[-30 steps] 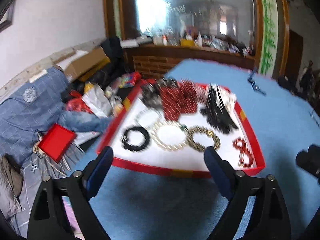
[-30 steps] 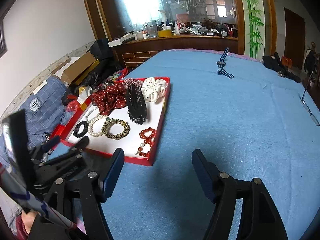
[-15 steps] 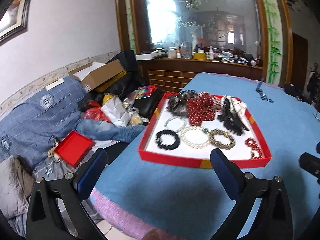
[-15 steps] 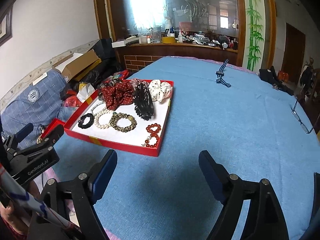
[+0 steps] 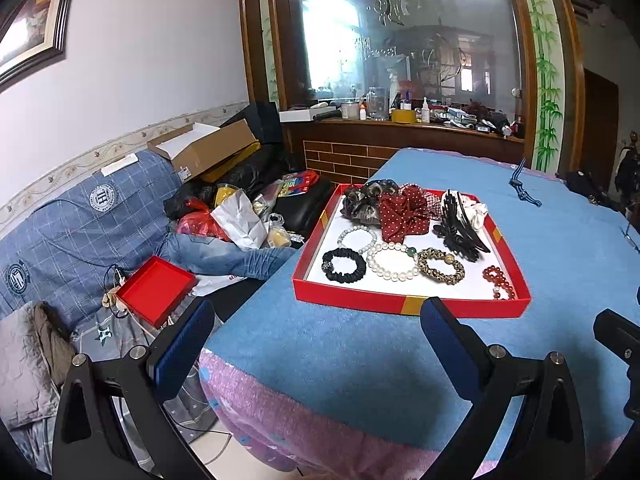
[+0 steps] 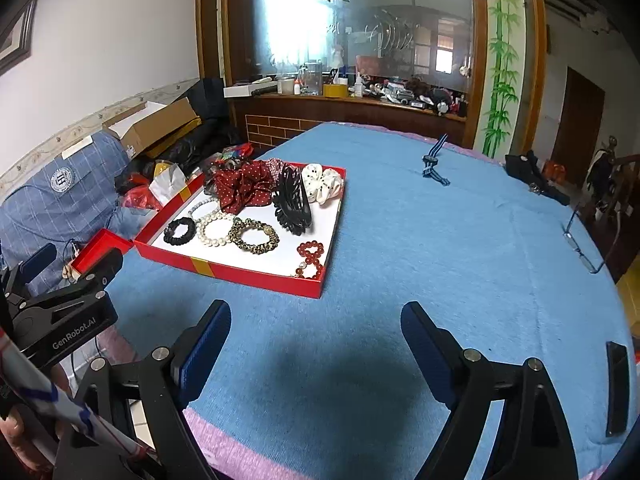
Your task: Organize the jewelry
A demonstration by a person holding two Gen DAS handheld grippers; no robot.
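Note:
A red tray [image 5: 404, 303] [image 6: 256, 273] with a white floor sits on the blue table cover. It holds a black scrunchie [image 5: 344, 265] [image 6: 179, 231], a pearl bracelet [image 5: 394, 262] [image 6: 214, 229], a leopard scrunchie [image 5: 441, 271] [image 6: 253, 235], a red bead bracelet [image 5: 497, 278] [image 6: 310, 258], a black claw clip [image 5: 460, 229] [image 6: 292, 202], and red dotted and white scrunchies at the back. My left gripper [image 5: 316, 334] is open and empty, well short of the tray. My right gripper [image 6: 316, 338] is open and empty over the cloth, right of the tray's front.
A cluttered sofa with a small red lid [image 5: 156, 296], bags and a cardboard box [image 5: 204, 150] lies left of the table. Glasses [image 6: 584, 240], a striped ribbon [image 6: 434, 164], a dark pouch [image 6: 534, 178] and a black phone [image 6: 616, 388] lie on the blue cover.
Both grippers have pulled back and risen away from the tray, which now looks smaller and farther. Both stay open and empty. The tray's contents have not moved.

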